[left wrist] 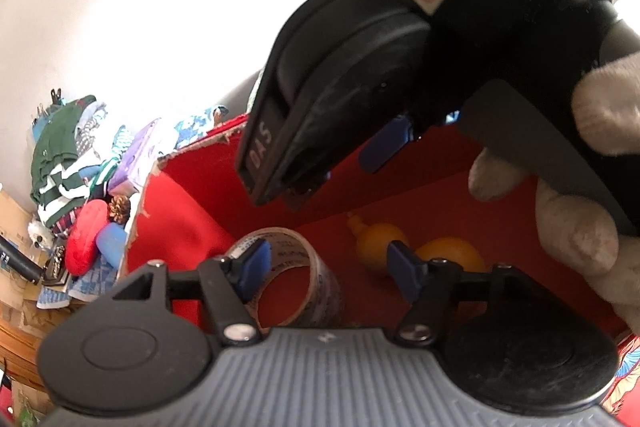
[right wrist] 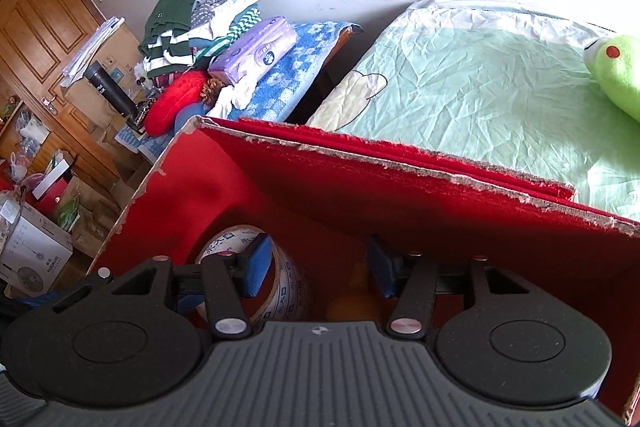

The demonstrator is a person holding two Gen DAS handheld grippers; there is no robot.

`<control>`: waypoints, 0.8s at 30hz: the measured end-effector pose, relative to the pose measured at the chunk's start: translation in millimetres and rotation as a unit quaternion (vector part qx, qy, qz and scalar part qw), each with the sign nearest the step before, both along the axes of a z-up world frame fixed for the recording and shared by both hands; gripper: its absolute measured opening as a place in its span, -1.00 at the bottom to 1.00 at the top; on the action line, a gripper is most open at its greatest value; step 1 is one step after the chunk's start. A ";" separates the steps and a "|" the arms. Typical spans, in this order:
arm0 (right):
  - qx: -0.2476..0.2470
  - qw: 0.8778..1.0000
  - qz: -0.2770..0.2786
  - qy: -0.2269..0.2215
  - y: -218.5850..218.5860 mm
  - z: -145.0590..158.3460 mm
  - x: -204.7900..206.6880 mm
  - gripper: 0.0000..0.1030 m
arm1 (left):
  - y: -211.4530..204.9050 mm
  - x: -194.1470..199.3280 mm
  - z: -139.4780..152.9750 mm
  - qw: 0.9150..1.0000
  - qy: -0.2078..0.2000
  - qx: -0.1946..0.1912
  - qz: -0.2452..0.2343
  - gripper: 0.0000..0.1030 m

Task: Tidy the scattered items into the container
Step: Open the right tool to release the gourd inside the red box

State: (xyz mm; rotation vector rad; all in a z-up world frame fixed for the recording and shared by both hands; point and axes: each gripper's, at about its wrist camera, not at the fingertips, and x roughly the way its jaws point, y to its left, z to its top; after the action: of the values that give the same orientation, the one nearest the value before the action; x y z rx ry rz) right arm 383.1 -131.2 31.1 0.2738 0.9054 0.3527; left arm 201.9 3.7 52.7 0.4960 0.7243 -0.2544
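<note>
A red box [left wrist: 180, 211] with torn cardboard rims stands on the bed; it also shows in the right wrist view [right wrist: 400, 187]. Inside lie a roll of printed tape [left wrist: 316, 287] and an orange gourd-shaped toy [left wrist: 400, 243]. The tape [right wrist: 288, 291] and the orange toy [right wrist: 348, 303] show dimly in the right wrist view. My left gripper [left wrist: 328, 265] is open and empty above the box's inside. My right gripper [right wrist: 320, 267] is open and empty over the box. In the left wrist view it hangs above the box in a gloved hand, one blue fingertip [left wrist: 384, 143] showing.
A green sheet [right wrist: 480, 87] covers the bed with a green plush frog [right wrist: 616, 67] at the right. At the left, a blue towel [right wrist: 288, 75] bears folded clothes [right wrist: 192, 15], a purple tissue pack [right wrist: 256, 47], a red cushion [right wrist: 176, 99]. Boxes and a wooden door [right wrist: 44, 27] stand beyond.
</note>
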 end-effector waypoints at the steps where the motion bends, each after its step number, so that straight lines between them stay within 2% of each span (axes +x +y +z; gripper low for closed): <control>1: 0.000 1.000 0.000 0.001 -0.1 -0.4 -0.1 0.09 | 1.2 -0.6 0.3 1.000 0.000 0.000 0.000 0.36; 6: -0.004 0.999 -0.015 0.037 -1.9 -9.3 7.4 0.10 | 5.0 -4.8 0.7 1.000 -0.006 0.014 0.001 0.35; 10: -0.015 0.996 -0.011 0.088 1.6 -22.0 16.8 0.27 | 13.5 -6.4 3.3 1.000 -0.003 0.002 -0.001 0.35; 14: -0.019 0.991 0.004 0.130 5.9 -31.5 22.6 0.26 | 21.4 -6.5 5.9 1.000 0.006 -0.007 -0.004 0.35; 17: -0.003 0.990 0.030 0.139 8.7 -32.5 21.0 0.18 | 27.7 -6.3 7.8 1.000 0.017 -0.014 -0.010 0.35; 21: 0.032 0.986 0.042 0.160 7.8 -35.8 20.1 -0.09 | 36.9 -4.9 10.4 0.999 0.032 -0.026 -0.013 0.34; 24: 0.049 0.985 0.047 0.158 7.0 -34.8 17.6 -0.14 | 42.4 -4.2 11.8 0.999 0.039 -0.028 -0.014 0.32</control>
State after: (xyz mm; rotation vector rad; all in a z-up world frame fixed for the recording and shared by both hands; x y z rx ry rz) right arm 400.6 -124.2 -3.6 0.3868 1.2179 0.4497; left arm 197.7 46.1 64.5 0.4443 0.7852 -0.3209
